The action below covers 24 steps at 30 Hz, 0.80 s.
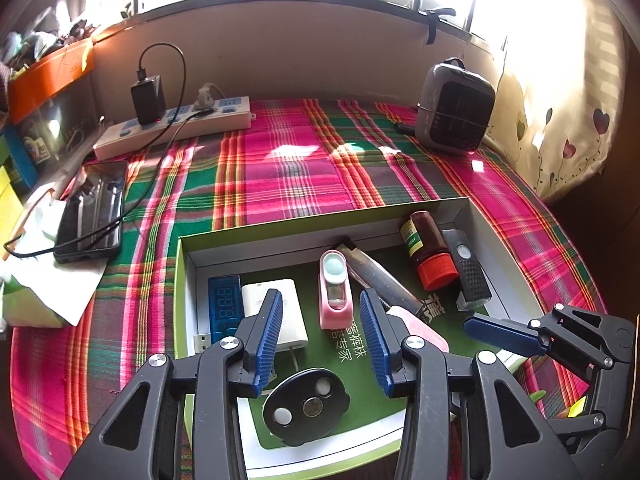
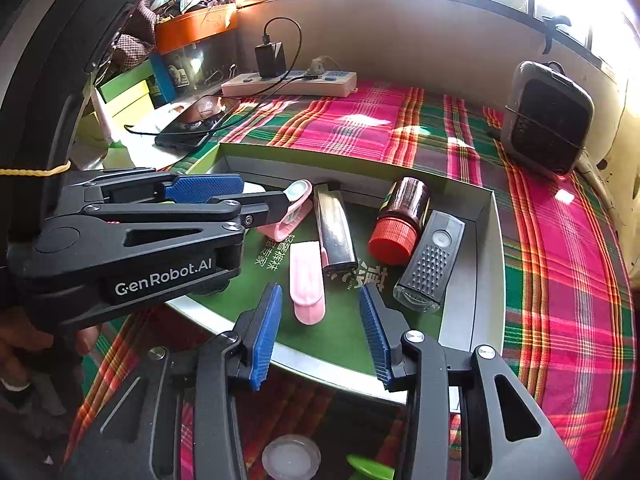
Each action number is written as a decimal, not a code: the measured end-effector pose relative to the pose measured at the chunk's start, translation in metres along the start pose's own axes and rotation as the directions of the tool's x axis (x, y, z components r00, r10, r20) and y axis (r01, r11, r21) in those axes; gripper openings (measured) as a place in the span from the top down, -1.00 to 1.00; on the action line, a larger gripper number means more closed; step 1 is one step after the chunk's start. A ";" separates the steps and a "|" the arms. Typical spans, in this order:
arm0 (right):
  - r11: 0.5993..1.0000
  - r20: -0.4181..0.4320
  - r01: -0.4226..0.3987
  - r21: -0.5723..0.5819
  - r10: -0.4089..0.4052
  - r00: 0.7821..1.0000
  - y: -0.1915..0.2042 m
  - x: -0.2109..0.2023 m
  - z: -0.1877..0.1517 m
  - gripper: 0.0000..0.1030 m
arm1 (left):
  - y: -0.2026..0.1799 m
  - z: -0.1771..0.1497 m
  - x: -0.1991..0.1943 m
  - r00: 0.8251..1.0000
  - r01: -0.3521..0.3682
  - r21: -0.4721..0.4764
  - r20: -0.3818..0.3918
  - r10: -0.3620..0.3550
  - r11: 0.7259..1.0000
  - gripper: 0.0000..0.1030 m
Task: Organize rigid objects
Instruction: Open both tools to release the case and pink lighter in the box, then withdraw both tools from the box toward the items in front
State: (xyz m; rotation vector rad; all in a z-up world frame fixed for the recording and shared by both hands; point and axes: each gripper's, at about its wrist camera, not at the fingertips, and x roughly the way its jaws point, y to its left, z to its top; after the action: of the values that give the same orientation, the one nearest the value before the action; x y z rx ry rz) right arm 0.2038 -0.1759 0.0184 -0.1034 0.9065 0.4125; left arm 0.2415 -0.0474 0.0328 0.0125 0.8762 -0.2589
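A shallow green-lined box (image 1: pixel 188 258) (image 2: pixel 486 240) lies on the plaid cloth. In it are a blue digital meter (image 1: pixel 225 304), a white adapter (image 1: pixel 290 312), a pink device (image 1: pixel 335 290) (image 2: pixel 298 196), a dark folding knife (image 1: pixel 380 276) (image 2: pixel 334 232), a pink flat case (image 2: pixel 307 282), a brown red-capped bottle (image 1: pixel 430 250) (image 2: pixel 402 218), a black remote (image 1: pixel 470 270) (image 2: pixel 432 260) and a black oval disc (image 1: pixel 306 406). My left gripper (image 1: pixel 320 342) (image 2: pixel 260 196) is open and empty over the box. My right gripper (image 2: pixel 320 338) (image 1: pixel 472 326) is open and empty above the box's near edge.
A white power strip (image 1: pixel 176 126) (image 2: pixel 288 82) with a black charger, and a phone (image 1: pixel 92 210) (image 2: pixel 196 122) on a cable, lie at the back left. A grey heater (image 1: pixel 454 106) (image 2: pixel 546 116) stands at the back right. A clear round lid (image 2: pixel 290 458) lies near me.
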 end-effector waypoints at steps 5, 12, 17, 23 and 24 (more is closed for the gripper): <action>1.000 0.015 0.006 0.009 -0.006 1.000 0.001 -0.009 -0.004 0.18 | -0.002 -0.004 -0.011 1.000 -0.010 0.002 0.016 0.010 1.000 0.23; 1.000 0.041 0.018 0.021 -0.019 0.999 0.003 -0.024 -0.010 0.18 | -0.007 -0.014 -0.031 0.999 -0.020 0.010 0.044 0.019 1.000 0.23; 0.999 0.057 0.023 0.037 -0.025 0.998 0.003 -0.036 -0.017 0.18 | -0.009 -0.024 -0.044 0.998 -0.019 0.007 0.060 0.019 1.000 0.23; 0.997 0.075 0.046 0.062 -0.051 0.996 -0.001 -0.053 -0.029 0.18 | -0.013 -0.038 -0.056 0.998 -0.010 0.008 0.058 0.009 1.000 0.23; 0.996 0.077 0.052 0.067 -0.057 0.995 -0.002 -0.055 -0.031 0.18 | -0.014 -0.041 -0.057 0.998 -0.008 0.008 0.058 0.008 1.000 0.23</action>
State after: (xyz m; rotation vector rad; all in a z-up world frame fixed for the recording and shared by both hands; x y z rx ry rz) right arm 0.1515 -0.2024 0.0424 -0.0518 0.8363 0.3339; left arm 0.1724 -0.0439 0.0516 0.0160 0.8177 -0.2539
